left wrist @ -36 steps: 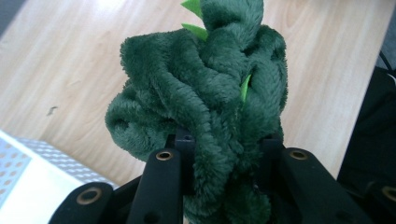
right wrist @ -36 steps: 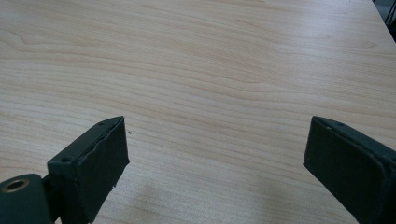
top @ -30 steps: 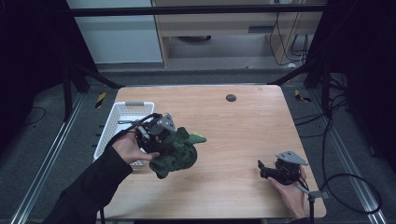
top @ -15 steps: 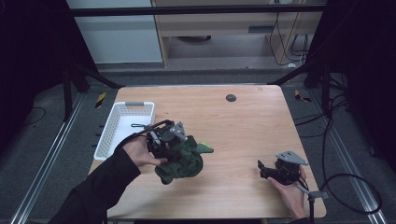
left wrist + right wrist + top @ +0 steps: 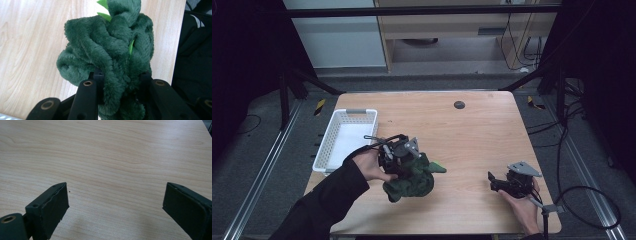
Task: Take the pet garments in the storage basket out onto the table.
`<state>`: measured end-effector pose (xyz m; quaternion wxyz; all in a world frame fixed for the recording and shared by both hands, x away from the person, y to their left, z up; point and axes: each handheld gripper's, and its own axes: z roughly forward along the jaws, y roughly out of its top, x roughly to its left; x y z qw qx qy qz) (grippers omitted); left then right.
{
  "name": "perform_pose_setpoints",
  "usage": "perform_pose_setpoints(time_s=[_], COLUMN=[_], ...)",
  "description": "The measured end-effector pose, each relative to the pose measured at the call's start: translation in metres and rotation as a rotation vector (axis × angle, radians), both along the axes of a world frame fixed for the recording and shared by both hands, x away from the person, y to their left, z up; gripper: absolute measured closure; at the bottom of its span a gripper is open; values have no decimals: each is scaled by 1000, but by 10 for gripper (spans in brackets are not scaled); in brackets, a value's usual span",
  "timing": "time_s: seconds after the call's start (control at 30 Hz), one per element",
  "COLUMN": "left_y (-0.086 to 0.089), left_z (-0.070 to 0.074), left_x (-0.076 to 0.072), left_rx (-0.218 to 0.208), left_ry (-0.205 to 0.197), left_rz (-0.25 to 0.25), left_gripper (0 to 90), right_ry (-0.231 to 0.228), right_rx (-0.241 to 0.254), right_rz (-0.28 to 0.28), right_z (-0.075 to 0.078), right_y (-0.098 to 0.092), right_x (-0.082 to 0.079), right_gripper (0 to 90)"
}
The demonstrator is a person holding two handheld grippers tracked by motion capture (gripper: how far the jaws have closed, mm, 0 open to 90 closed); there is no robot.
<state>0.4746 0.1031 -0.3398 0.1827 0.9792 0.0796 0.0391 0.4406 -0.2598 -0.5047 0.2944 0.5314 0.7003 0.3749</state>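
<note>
Pale wooden table (image 5: 472, 130) (dark surroundings)

Black sleeve (image 5: 319, 205), black hand-held gripper (image 5: 495, 182) with grey plate (image 5: 524, 168)

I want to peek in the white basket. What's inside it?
The basket looks empty: its white bottom shows bare. The near right corner is covered by the left hand and gripper holding the green plush.

white basket (image 5: 346, 141): left table edge, open side up | dark round spot (image 5: 459, 104): far tabletop | wooden table (image 5: 477, 145)
</note>
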Motion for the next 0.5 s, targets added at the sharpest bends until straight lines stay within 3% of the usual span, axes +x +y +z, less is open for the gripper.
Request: perform_pose_setpoints(time_s=[0.4,0.5], left_y=[-19,-22], left_z=[-18,-25], left_x=[1,2], left_rx=[64,56], left_ry=[13,32], left_rz=[-65,-71], left_gripper=[694,693], right_ry=[-1,-1], right_rx=[4,6], right_rz=[2,1], right_z=[0,1], right_y=[0,0], right_x=[0,0], right_gripper=[64,64])
